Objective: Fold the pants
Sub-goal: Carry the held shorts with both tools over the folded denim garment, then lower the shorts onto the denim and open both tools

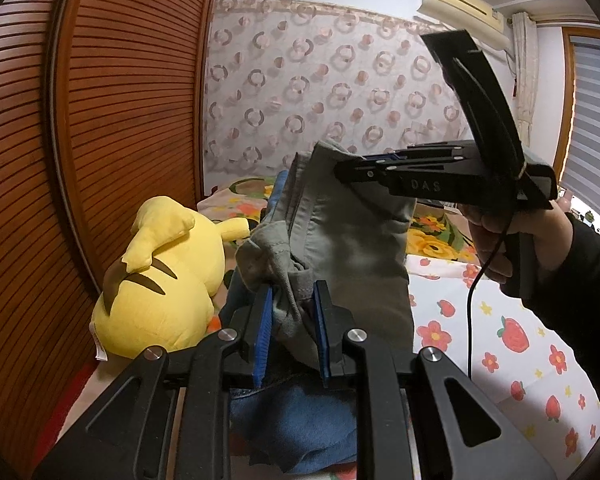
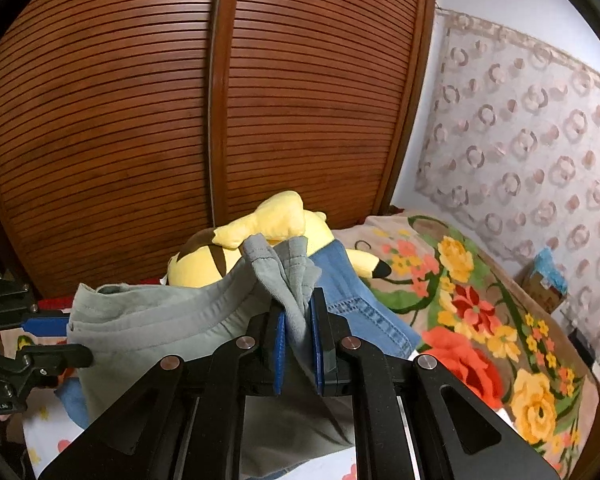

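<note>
above the bed (image 1: 500, 320), centre of both views: grey pants (image 1: 352, 240), lifted clear of the sheet and held at two points.
- left gripper (image 1: 290, 320): lower centre of the left wrist view, blue pads clamped on a bunched edge of the grey cloth.
- right gripper (image 2: 300, 328): lower centre of the right wrist view, pads pinched tight on a gathered fold of the same cloth; also seen upper right of the left wrist view, carried by a hand (image 1: 500, 236) in a dark sleeve.
- pants between the two grips: doubled over and hanging slack, hem and seams showing; not spread flat.
- blue denim garment (image 2: 360, 304): lying on the bed under and behind the grey cloth.
- yellow plush toy (image 1: 160, 280): left of frame, against the slatted wooden wardrobe doors (image 2: 140, 120).
- progress, judged: early to middle. cloth is gathered and raised; no neat fold lies on the bed yet. laying flat, aligning legs and folding over appear to remain.
</note>
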Action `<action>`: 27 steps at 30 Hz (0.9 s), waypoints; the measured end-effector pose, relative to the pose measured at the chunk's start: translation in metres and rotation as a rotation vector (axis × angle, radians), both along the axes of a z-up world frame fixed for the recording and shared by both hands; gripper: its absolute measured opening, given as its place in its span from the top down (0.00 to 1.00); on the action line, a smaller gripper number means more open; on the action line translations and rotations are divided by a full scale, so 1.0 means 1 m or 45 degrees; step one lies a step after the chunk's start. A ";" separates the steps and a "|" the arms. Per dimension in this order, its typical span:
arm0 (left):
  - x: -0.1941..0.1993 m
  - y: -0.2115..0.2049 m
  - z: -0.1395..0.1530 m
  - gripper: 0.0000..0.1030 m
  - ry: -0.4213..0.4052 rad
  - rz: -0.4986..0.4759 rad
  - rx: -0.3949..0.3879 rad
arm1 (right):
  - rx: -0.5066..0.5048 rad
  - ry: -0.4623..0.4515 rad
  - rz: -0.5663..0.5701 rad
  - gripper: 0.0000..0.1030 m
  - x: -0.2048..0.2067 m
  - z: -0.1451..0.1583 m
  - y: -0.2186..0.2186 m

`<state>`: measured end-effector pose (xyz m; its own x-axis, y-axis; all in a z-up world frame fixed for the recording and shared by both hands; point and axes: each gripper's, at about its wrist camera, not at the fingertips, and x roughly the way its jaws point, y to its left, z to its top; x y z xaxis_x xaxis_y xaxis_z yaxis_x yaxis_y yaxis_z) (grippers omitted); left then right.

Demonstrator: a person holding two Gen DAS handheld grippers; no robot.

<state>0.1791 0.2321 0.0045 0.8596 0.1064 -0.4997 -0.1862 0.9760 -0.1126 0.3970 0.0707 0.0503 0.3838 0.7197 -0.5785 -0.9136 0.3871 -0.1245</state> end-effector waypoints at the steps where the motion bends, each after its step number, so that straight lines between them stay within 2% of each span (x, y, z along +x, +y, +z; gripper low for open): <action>1: -0.001 0.000 0.000 0.80 0.001 0.002 -0.001 | 0.000 -0.005 0.001 0.90 -0.001 0.002 0.001; 5: -0.002 0.002 -0.003 0.80 0.015 0.009 -0.002 | 0.008 -0.008 0.000 0.90 -0.004 0.004 0.001; 8: -0.002 0.002 -0.004 0.80 0.033 0.016 -0.001 | -0.009 -0.011 -0.025 0.76 -0.005 0.002 0.000; 11: 0.000 0.003 -0.003 0.80 0.041 0.028 -0.004 | 0.005 0.001 -0.034 0.72 -0.006 0.003 -0.006; 13: -0.001 0.004 -0.002 0.76 0.038 0.037 -0.006 | 0.015 0.011 -0.051 0.70 -0.005 0.005 -0.011; 16: -0.003 0.006 0.000 0.68 0.022 0.044 -0.012 | 0.022 0.047 -0.055 0.70 -0.006 0.005 -0.019; 18: -0.003 0.008 0.001 0.52 0.011 0.037 -0.027 | 0.021 0.058 -0.059 0.70 -0.005 0.002 -0.023; 21: -0.001 0.009 0.000 0.51 0.020 0.022 -0.037 | 0.002 0.096 -0.077 0.70 -0.001 -0.008 -0.028; 22: 0.000 0.008 -0.001 0.46 0.029 0.024 -0.031 | -0.004 0.108 -0.086 0.70 0.002 -0.010 -0.027; 24: 0.003 0.007 -0.006 0.23 0.054 0.017 -0.033 | -0.010 0.148 -0.105 0.70 0.008 -0.018 -0.028; 27: 0.012 0.007 -0.020 0.23 0.144 0.002 -0.050 | -0.015 0.198 -0.128 0.70 0.016 -0.027 -0.027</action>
